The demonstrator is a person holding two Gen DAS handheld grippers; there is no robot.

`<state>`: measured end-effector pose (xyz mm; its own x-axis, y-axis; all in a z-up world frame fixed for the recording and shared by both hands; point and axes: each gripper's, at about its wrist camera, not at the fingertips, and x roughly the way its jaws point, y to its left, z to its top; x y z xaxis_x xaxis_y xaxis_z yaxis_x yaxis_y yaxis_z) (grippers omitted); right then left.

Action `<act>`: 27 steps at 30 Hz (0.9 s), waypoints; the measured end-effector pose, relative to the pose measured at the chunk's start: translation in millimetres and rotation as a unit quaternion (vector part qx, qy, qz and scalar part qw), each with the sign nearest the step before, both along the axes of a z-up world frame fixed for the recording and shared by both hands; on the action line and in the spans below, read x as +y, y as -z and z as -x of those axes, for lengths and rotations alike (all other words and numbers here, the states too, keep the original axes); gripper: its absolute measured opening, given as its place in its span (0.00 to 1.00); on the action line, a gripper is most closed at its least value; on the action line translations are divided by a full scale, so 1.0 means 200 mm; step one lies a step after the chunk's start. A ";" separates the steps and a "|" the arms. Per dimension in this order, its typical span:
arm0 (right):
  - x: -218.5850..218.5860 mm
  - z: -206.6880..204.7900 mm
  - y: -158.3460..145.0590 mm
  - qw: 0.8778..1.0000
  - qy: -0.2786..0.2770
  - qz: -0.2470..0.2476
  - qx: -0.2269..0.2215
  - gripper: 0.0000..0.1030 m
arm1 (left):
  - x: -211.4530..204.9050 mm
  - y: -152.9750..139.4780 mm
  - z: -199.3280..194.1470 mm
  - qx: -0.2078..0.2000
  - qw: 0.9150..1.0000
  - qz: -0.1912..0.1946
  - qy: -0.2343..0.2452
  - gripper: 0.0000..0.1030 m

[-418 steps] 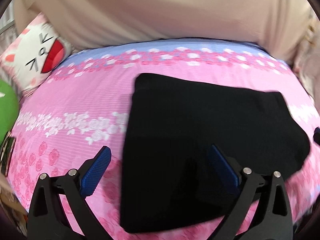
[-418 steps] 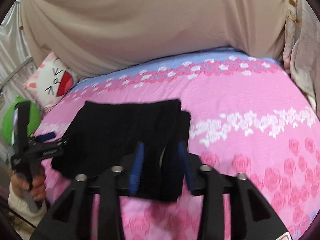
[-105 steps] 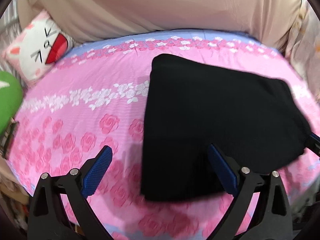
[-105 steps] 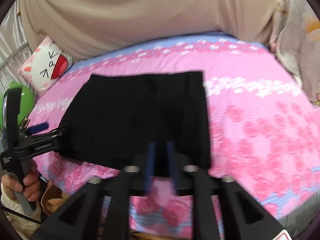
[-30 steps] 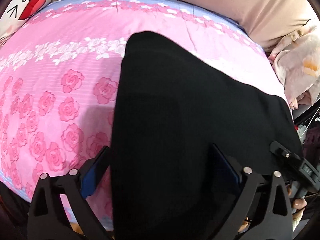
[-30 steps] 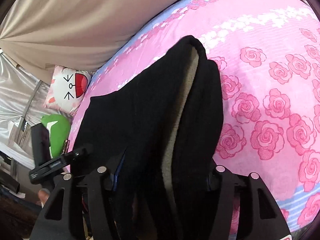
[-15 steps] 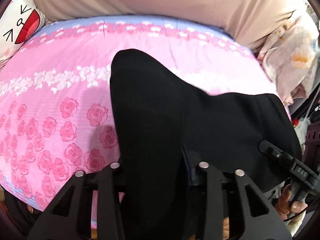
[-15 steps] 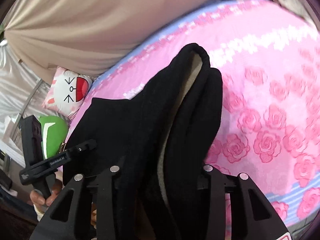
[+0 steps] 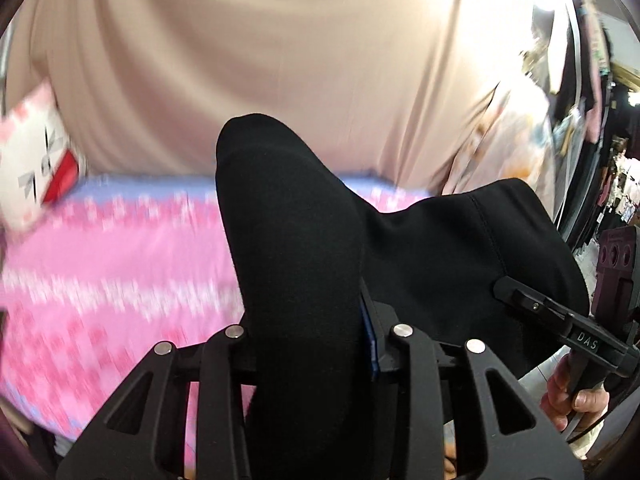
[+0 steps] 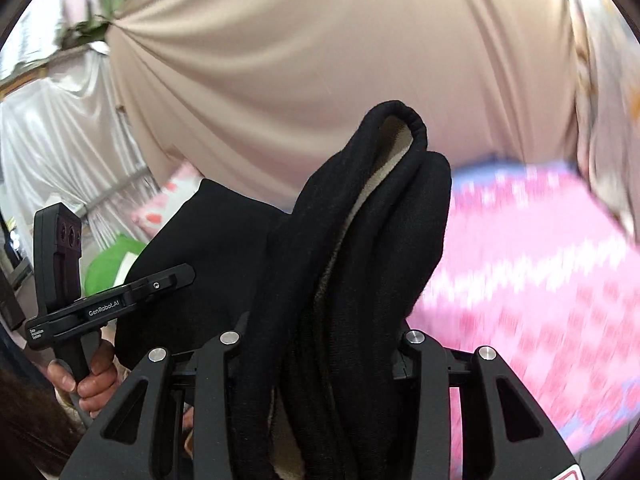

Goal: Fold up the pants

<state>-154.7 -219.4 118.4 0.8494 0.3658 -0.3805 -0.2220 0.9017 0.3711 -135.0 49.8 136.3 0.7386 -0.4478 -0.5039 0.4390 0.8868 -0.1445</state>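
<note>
Pants' (image 10: 360, 264) pale lining, right view only

A: Support surface?
B: Bed (image 9: 120, 248), pink rose-print sheet, blue-lilac band along the far edge.
A: Anything lying on it?
B: Cat-face pillow (image 9: 36, 176) at the far left corner. Rest of the sheet motion-blurred.

We hold our left gripper (image 9: 308, 344) raised, its jaws clamped tight on a thick fold of the black pants (image 9: 440, 248). Our right gripper (image 10: 320, 344) is clamped on the same garment's other end, level with the left. Each hand (image 10: 86, 380) grips its handle from below.
</note>
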 end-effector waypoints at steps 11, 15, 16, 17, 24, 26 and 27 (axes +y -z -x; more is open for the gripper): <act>0.01 -0.20 -0.50 0.985 0.009 0.039 -0.168 0.39 | -0.03 -0.53 -0.12 -0.183 0.983 0.017 -0.012 0.33; -0.03 -0.40 -0.55 0.981 0.011 0.028 -0.194 0.40 | -0.10 -0.60 -0.28 -0.219 0.975 0.013 -0.035 0.34; -0.05 -0.46 -0.55 0.981 0.012 0.023 -0.195 0.40 | -0.11 -0.60 -0.32 -0.221 0.974 0.011 -0.041 0.34; -0.07 -0.53 -0.55 0.981 0.012 0.016 -0.192 0.40 | -0.12 -0.60 -0.37 -0.222 0.974 0.009 -0.046 0.35; -0.18 -1.08 -0.35 0.989 0.019 -0.016 -0.144 0.41 | -0.22 -0.44 -0.91 -0.196 0.977 -0.016 -0.077 0.36; -0.21 -1.25 -0.23 0.993 0.023 -0.022 -0.115 0.41 | -0.26 -0.32 -1.13 -0.163 0.983 -0.028 -0.083 0.36; -0.22 -1.33 -0.16 0.994 0.025 -0.025 -0.102 0.41 | -0.27 -0.24 -1.23 -0.146 0.985 -0.031 -0.085 0.36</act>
<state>111.9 -264.2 150.7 0.9246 0.3350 -0.1814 -0.2518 0.8948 0.3687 111.0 -4.4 184.9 0.9176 -0.2801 -0.2821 0.2984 0.9541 0.0233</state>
